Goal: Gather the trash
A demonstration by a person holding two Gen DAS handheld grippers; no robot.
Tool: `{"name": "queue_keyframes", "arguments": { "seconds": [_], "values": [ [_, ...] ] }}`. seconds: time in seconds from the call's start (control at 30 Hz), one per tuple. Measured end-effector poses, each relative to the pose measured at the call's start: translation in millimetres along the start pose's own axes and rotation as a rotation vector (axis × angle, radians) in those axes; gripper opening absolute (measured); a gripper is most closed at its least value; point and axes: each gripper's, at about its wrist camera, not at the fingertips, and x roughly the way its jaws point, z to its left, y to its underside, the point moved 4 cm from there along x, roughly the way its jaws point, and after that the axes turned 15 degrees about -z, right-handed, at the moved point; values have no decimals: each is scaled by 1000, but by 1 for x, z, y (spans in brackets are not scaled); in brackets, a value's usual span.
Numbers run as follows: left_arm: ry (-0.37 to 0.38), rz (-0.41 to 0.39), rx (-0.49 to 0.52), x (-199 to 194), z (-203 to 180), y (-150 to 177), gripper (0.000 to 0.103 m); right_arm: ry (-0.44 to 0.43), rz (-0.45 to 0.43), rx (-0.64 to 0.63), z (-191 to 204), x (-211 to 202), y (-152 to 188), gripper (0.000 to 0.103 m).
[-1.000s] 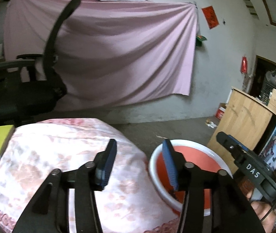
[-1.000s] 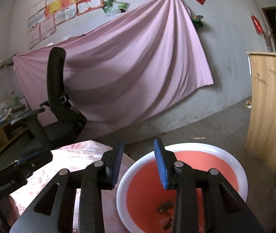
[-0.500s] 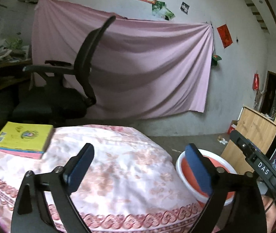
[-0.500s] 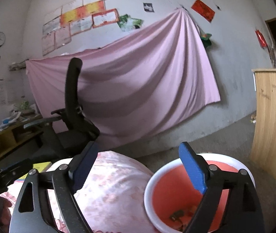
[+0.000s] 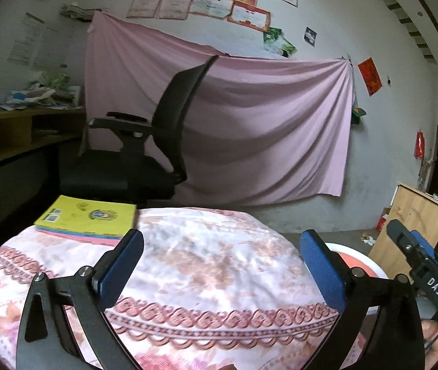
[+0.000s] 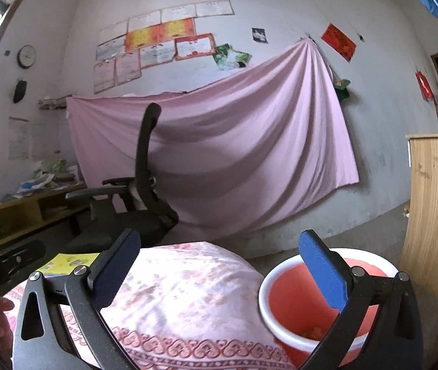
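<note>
We hold both tools raised over the table, and each is spread wide with nothing between its pads: the left gripper point(image 5: 222, 265) and the right gripper point(image 6: 219, 265). The basin point(image 6: 283, 280) sits low and to the right of the right gripper, beside the cloth point(image 6: 188, 289); small scraps lie at its bottom, too small to name. From the left gripper it is farther right, mostly hidden behind the right finger. Ahead and left of the left gripper lies a book point(image 5: 89, 215), touching the cloth. We see no loose trash on the cloth in either view, so the main risk is reaching blind: a low sweep could snag the cloth and drag the book off, or knock the basin's rim. The two tools are near each other and could collide.
</note>
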Motion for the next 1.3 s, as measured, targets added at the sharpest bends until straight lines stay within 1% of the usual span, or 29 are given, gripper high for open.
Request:
{"name": "queue_keyframes", "arguments": {
  "seconds": [0.17, 0.37, 0.57, 0.8, 1.0, 1.13, 1.3],
  "values": [
    [-29, -7, 13, -28, 14, 6, 99, -9, -27, -31, 18, -28, 0, 103],
    [-54, -15, 30, -56, 29, 12, 99, -18, -39, -59, 39, -52, 5, 103],
    [-73, -31, 62, -78, 38, 18, 99, -19, -33, -69, 51, -72, 14, 103],
    [-97, -33, 86, -99, 48, 37, 100, -6, -10, -78, 60, -89, 27, 103],
    [-113, -19, 77, -105, 60, 53, 100, 6, 15, -101, 65, -101, 38, 103],
    [-125, -24, 99, -106, 65, 59, 100, 17, 25, -108, 66, -107, 44, 103],
    [-148, -7, 111, -105, 68, 71, 100, 24, 35, -123, 63, -105, 51, 103]
  ]
}}
